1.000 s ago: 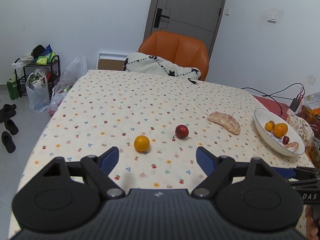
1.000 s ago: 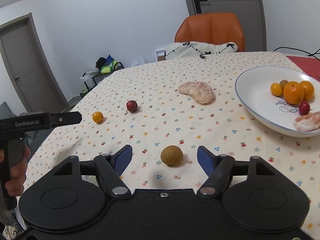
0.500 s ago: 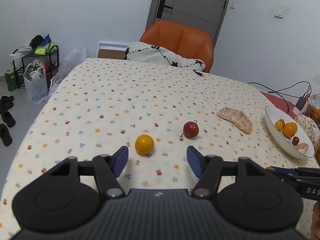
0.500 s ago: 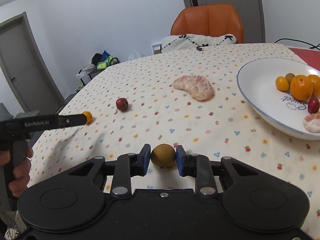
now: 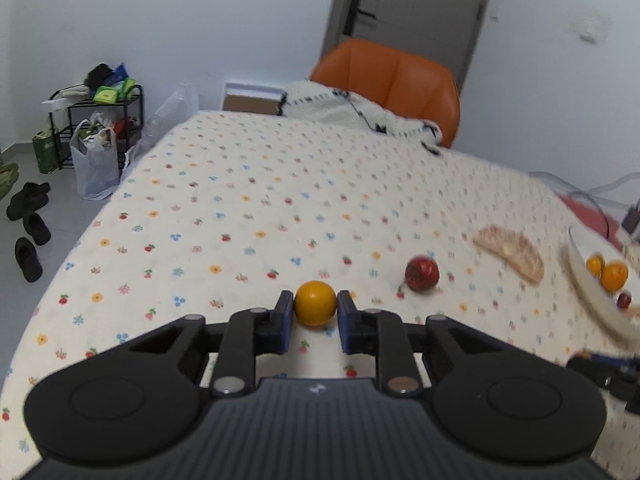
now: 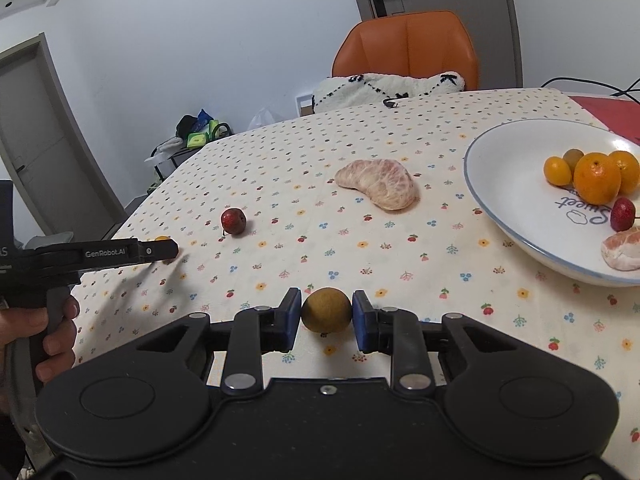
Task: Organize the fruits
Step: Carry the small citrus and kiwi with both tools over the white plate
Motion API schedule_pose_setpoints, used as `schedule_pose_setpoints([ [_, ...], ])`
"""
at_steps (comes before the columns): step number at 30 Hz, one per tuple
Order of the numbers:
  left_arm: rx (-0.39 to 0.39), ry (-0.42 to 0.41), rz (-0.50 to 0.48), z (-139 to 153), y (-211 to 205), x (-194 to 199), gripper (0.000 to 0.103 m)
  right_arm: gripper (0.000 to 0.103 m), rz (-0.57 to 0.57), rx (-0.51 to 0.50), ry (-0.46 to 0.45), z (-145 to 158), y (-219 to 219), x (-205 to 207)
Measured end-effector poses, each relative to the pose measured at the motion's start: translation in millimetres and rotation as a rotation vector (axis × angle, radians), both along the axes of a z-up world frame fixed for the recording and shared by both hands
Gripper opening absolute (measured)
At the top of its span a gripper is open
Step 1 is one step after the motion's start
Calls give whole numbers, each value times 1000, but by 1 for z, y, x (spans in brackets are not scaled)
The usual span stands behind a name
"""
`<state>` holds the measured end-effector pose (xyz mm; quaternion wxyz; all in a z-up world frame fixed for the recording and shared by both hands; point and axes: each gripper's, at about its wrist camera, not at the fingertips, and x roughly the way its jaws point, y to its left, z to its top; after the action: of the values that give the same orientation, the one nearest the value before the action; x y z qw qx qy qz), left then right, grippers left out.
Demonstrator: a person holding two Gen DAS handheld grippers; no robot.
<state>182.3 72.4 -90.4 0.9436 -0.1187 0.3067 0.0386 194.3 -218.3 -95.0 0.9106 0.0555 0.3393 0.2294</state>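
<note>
Between the pads of each gripper sits one fruit on the tabletop (image 6: 400, 264): left gripper (image 5: 315, 314) closed on the small orange (image 5: 315, 303), right gripper (image 6: 326, 314) closed on the brown fruit (image 6: 326, 310). White plate (image 6: 516, 220) lies far right, nearer the right gripper.

White walls (image 5: 200, 20) ring the room, with a grey door (image 5: 412, 12) closed behind an orange chair (image 5: 392, 80) that carries a white patterned throw (image 5: 340, 108). A table under a flower-print cloth (image 5: 280, 200) fills the middle. On the grey floor (image 5: 24, 248) sit dark slippers (image 5: 30, 216) and a black rack (image 5: 96, 120) hung with bags.
</note>
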Motion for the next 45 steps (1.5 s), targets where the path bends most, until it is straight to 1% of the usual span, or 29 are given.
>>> schedule_pose_setpoints([
  [2,0,-39,-4,7,-3,-6,21,26,-2,3,-5,1,-2,-1],
  [5,-19,-59,-37,16,-10,-9,21,26,-12,13,-16,3,-7,-3],
  [9,-13,-82,-77,26,-26,-11,21,26,-38,30,-26,7,-18,-4],
  [20,-7,-126,-200,45,-79,-11,21,26,-104,67,-84,24,-53,-9],
  [28,-20,-156,-257,55,-113,-7,21,26,-151,78,-123,35,-78,-10],
  [39,-7,-150,-325,57,-154,7,21,26,-208,98,-147,32,-110,-3],
  [45,2,-132,-373,54,-177,18,21,26,-238,106,-133,25,-125,5],
])
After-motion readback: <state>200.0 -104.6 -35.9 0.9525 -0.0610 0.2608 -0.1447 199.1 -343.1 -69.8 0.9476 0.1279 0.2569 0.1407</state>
